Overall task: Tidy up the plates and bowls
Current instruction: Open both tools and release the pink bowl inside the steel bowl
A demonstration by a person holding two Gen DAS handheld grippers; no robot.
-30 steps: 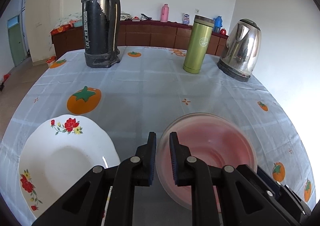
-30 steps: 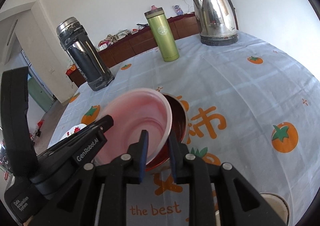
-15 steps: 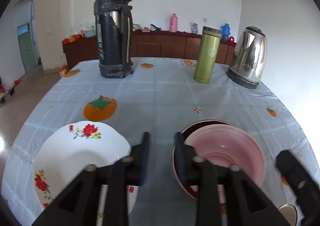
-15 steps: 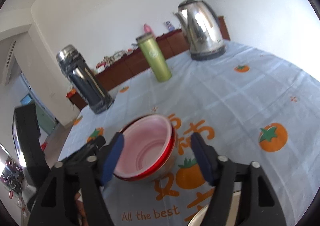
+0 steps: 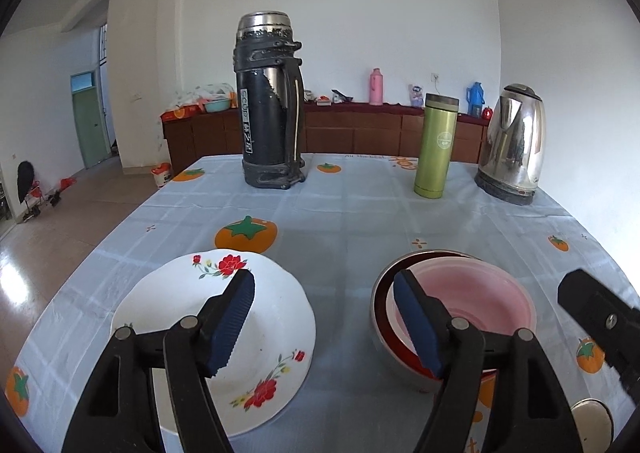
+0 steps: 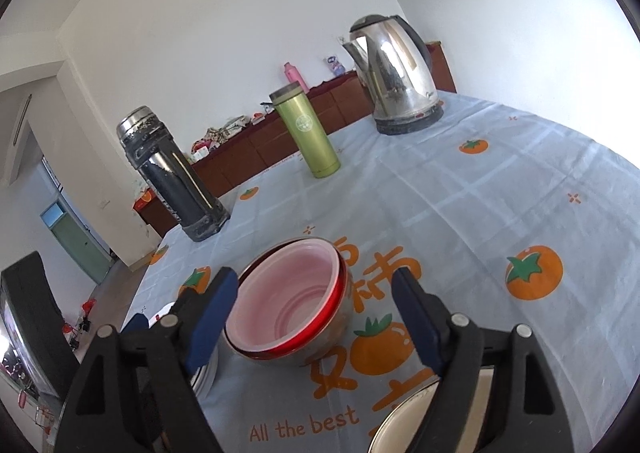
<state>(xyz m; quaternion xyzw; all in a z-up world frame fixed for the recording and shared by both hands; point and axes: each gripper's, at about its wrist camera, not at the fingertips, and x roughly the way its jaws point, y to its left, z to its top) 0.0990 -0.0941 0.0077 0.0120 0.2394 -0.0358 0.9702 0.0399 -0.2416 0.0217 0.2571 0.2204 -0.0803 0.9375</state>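
Observation:
A pink bowl [image 5: 472, 301] sits nested inside a red metal bowl [image 5: 380, 289] on the tablecloth; both also show in the right wrist view, pink bowl [image 6: 288, 293] in red bowl [image 6: 328, 337]. A white flowered plate [image 5: 272, 317] lies left of the bowls. My left gripper [image 5: 324, 317] is open and empty, raised between plate and bowls. My right gripper [image 6: 316, 317] is open and empty, behind the nested bowls. A rim of another dish [image 6: 404, 413] shows under the right gripper.
A black thermos [image 5: 270, 101], a green flask [image 5: 434, 147] and a steel kettle [image 5: 514, 145] stand at the far side of the table. A small round metal object [image 5: 592, 421] lies at the near right. The table's left edge drops to the floor.
Both grippers let go of the pink bowl, opened wide and pulled back. The pink bowl now rests inside the red bowl.

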